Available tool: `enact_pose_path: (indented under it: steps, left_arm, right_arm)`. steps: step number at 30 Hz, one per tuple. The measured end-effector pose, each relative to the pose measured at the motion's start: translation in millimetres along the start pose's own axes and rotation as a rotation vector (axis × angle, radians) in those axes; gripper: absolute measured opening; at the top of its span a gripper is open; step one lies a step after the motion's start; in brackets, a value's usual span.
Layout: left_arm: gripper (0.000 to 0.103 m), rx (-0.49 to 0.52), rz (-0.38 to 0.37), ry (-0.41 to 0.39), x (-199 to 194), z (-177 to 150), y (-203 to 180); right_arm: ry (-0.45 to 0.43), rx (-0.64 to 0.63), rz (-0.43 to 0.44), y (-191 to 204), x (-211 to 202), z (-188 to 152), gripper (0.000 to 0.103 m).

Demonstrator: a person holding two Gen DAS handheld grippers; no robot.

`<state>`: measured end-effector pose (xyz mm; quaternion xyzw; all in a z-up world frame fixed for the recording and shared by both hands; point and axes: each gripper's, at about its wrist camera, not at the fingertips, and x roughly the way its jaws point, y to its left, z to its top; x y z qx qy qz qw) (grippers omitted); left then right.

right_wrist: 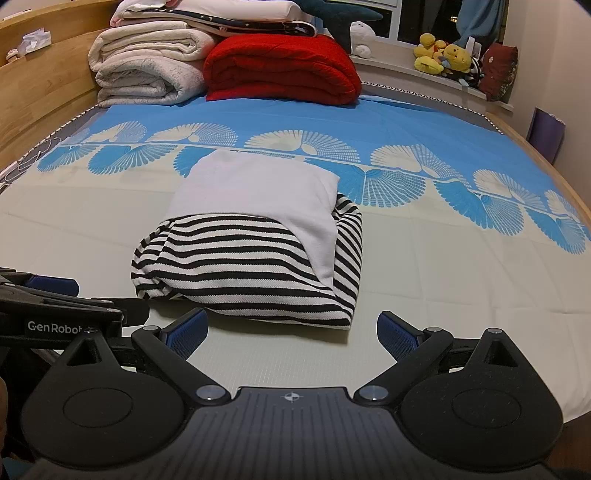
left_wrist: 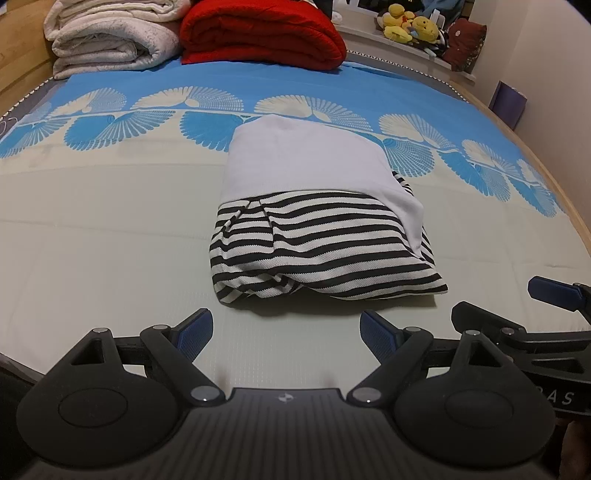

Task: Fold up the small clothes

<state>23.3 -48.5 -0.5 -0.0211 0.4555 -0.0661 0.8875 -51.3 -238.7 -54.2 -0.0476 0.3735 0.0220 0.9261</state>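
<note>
A small garment, white on top with black-and-white stripes below (left_wrist: 314, 236), lies folded into a compact bundle on the bed; it also shows in the right wrist view (right_wrist: 255, 254). My left gripper (left_wrist: 286, 332) is open and empty, just short of the bundle's near edge. My right gripper (right_wrist: 291, 334) is open and empty, also just short of the near edge. The right gripper's blue pad (left_wrist: 554, 291) shows at the right of the left wrist view. The left gripper's body (right_wrist: 55, 310) shows at the left of the right wrist view.
The bed sheet (left_wrist: 110, 240) is pale with a blue fan pattern further back. A folded red blanket (left_wrist: 258, 33) and cream blankets (left_wrist: 107, 40) are stacked at the headboard end. Plush toys (right_wrist: 443, 55) sit on the window ledge. The wooden bed edge (right_wrist: 554, 173) runs along the right.
</note>
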Motion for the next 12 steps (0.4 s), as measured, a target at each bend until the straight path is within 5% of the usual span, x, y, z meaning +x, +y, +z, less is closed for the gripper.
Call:
enact_pose_path:
  steps: [12]
  left_arm:
    - [0.090, 0.003, -0.005, -0.002, -1.0, 0.6, 0.2]
  right_arm:
    - [0.000, 0.000, -0.001, 0.5, -0.2, 0.1, 0.098]
